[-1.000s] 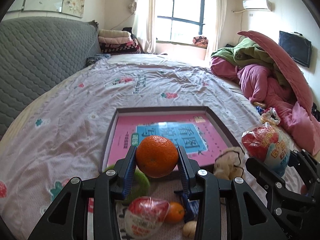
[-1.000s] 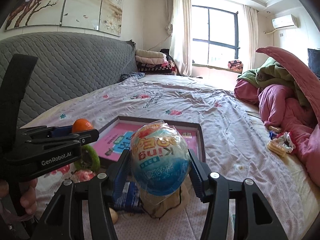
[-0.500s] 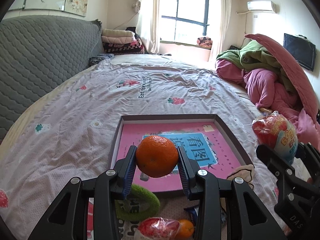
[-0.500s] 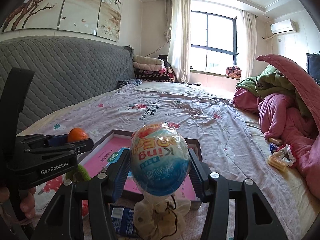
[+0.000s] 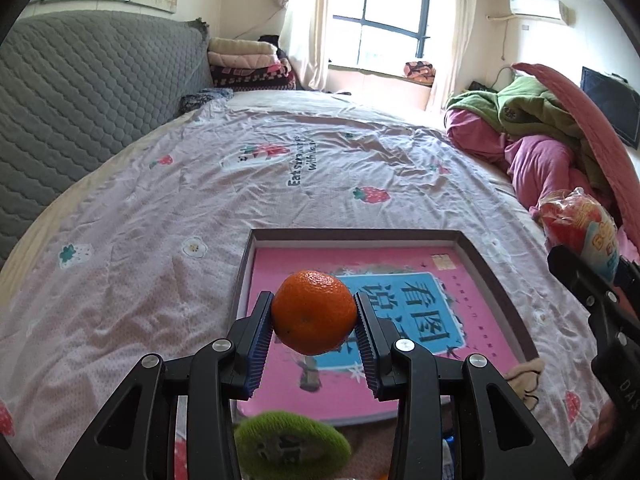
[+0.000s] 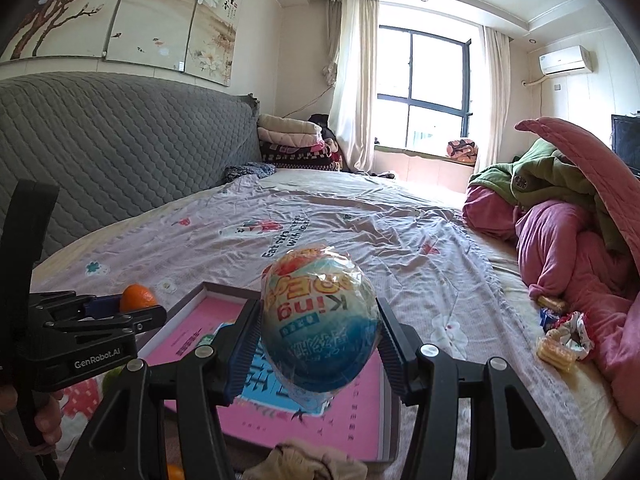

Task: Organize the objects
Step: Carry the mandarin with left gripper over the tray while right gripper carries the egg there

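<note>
My left gripper (image 5: 314, 320) is shut on an orange tangerine (image 5: 314, 312) and holds it above the near part of a shallow tray (image 5: 352, 234) lined with a pink and blue sheet. My right gripper (image 6: 318, 340) is shut on a large plastic-wrapped toy egg (image 6: 318, 320), which hangs over the same tray (image 6: 192, 294). From the left wrist view the egg (image 5: 580, 232) and the right gripper show at the right edge. In the right wrist view the left gripper (image 6: 132, 310) with the tangerine (image 6: 138, 298) sits at the left.
The tray lies on a bed with a pale strawberry-print sheet (image 5: 200, 200). A green knitted ring (image 5: 288, 446) and a beige cloth (image 5: 524, 376) lie at the tray's near edge. Snack packets (image 6: 560, 340) lie at the right, beside piled pink and green bedding (image 6: 560, 220). A grey headboard (image 6: 120, 152) runs along the left.
Both grippers have carried their loads forward over the bed, so the tray is now under them. The loose items near the tray's front edge have slid down out of view.
</note>
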Tool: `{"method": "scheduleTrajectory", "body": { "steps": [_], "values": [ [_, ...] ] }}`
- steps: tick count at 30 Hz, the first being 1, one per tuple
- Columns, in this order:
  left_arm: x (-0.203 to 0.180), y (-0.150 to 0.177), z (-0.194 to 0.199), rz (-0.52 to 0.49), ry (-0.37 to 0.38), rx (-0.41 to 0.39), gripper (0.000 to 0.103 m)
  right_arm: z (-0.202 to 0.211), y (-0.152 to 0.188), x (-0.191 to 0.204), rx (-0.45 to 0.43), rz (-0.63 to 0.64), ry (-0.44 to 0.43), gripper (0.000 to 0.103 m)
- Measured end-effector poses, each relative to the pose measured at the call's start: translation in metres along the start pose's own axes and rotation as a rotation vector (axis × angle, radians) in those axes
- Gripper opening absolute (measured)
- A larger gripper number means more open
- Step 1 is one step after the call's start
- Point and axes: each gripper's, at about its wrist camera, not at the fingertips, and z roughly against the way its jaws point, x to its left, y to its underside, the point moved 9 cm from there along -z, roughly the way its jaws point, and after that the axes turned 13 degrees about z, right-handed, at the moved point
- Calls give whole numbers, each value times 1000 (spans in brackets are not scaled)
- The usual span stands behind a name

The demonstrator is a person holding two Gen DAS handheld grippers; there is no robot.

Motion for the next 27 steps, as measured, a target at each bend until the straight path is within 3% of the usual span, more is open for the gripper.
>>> {"method": "scheduleTrajectory", "body": {
  "steps": [8, 16, 27],
  "values": [
    [7, -14, -29, -19, -30, 19, 41, -27, 3, -3, 33, 15, -6, 56],
    [9, -5, -56, -30, -45, 91, 41, -43, 11, 0, 73, 44, -15, 56],
    [11, 18, -82, -53, -71, 171, 41, -73, 50, 5, 221, 42, -60, 56]
  ]
}}
